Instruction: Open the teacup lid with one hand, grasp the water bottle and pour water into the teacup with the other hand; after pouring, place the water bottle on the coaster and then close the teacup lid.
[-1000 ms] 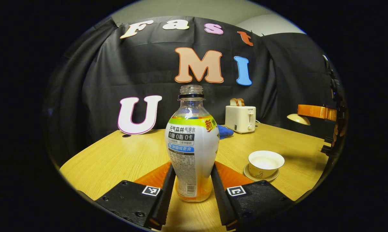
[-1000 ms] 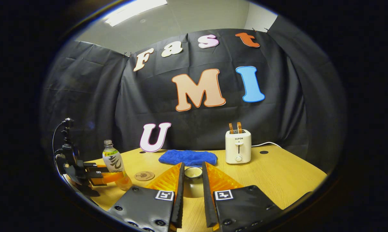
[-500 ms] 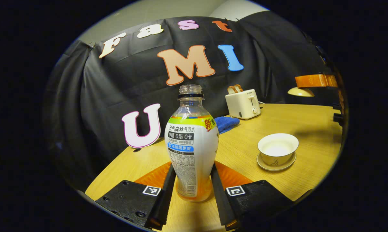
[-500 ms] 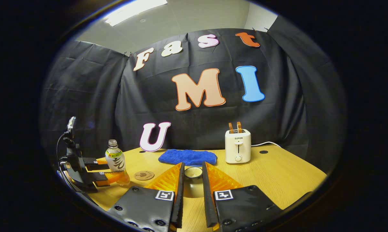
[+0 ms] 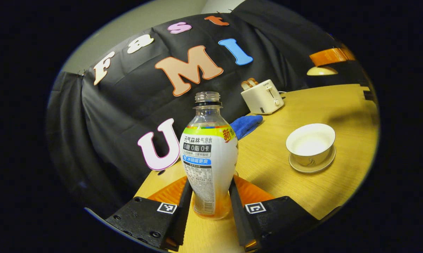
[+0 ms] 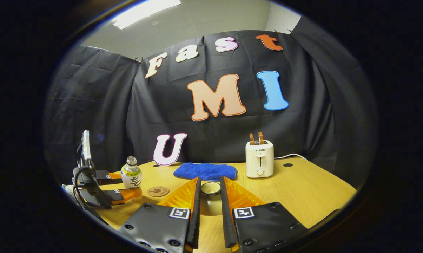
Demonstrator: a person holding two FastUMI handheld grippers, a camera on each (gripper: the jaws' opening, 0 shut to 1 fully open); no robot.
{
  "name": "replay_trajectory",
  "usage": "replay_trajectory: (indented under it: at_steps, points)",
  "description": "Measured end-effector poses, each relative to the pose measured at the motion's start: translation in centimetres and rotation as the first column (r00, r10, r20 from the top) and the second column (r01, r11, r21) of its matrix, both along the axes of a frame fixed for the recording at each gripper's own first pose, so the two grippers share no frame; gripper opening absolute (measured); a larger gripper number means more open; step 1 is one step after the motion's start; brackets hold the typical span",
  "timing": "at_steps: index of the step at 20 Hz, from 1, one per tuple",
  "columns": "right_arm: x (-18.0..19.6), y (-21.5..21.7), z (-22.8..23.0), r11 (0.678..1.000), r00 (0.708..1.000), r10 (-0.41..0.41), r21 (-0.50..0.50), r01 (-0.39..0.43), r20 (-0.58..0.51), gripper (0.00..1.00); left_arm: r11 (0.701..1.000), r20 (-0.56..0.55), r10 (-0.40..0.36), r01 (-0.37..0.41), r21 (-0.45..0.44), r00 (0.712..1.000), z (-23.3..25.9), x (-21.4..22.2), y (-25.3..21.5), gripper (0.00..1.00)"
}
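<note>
Left gripper (image 5: pixel 207 196): both fingers press the lower body of the water bottle (image 5: pixel 209 158), which is uncapped and carried tilted toward the teacup, by the table's left edge in the right gripper view.
Water bottle: neck open, liquid low in the base; its mouth is not yet over the cup.
Coaster (image 6: pixel 158 191): flat on the table (image 6: pixel 302 189) just right of the held bottle in the right gripper view, bare and ready for the bottle.
Teacup (image 5: pixel 310 144): open, on its saucer (image 5: pixel 312 166), right of the bottle and apart from it.
Right gripper (image 6: pixel 210 196): jaws narrowed around the teacup lid (image 6: pixel 210 188), held up; contact looks firm on both sides.
Risk: tipping before the mouth reaches the rim would spill on the wood; a low grip lets the bottle swing.
Risk: the raised lid could slip if the grip slackens.
Around: blue cloth (image 6: pixel 205 171) and toaster (image 6: pixel 259 159) sit near the back edge, clear of the pouring path.
</note>
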State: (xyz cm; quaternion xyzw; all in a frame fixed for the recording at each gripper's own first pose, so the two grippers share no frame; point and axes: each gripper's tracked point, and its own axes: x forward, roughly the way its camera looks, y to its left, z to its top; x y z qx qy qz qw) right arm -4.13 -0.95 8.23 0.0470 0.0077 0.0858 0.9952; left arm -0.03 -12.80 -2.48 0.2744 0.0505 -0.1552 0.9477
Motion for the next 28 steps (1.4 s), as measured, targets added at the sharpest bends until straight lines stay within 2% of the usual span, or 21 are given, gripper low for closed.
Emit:
replay_trajectory:
  at_steps: [5, 11, 16, 20, 24, 28]
  points:
    - [-0.2, -0.3, 0.2, 1.0, 1.0, -0.003, 0.006, 0.003, 0.003, 0.31, 0.989, 0.073, 0.001, -0.012, 0.15, 0.997, 0.7, 0.4, 0.1, 0.55]
    - [-0.3, -0.5, 0.3, 1.0, 1.0, -0.004, 0.011, 0.004, 0.002, 0.31, 0.947, 0.128, -0.047, 0.003, 0.322, 0.991, 1.3, 0.7, -0.8, 0.55]
    - [-0.3, -0.6, 0.5, 1.0, 1.0, 0.0, 0.018, 0.0, 0.004, 0.3, 0.869, 0.153, -0.121, 0.03, 0.493, 0.981, 0.7, 0.5, -2.0, 0.55]
    - [-0.4, -0.7, 0.6, 1.0, 1.0, 0.001, 0.021, -0.001, 0.003, 0.3, 0.815, 0.149, -0.147, 0.035, 0.578, 0.978, -0.1, 0.0, -1.9, 0.55]
    - [-0.4, -0.7, 0.5, 1.0, 1.0, 0.002, 0.027, -0.002, 0.001, 0.31, 0.723, 0.16, -0.194, 0.031, 0.691, 0.968, -0.7, 0.4, -2.4, 0.55]
    - [-0.3, -0.7, 0.5, 1.0, 1.0, 0.004, 0.026, -0.004, 0.001, 0.3, 0.667, 0.137, -0.231, 0.054, 0.744, 0.963, -1.0, 0.6, -2.8, 0.55]
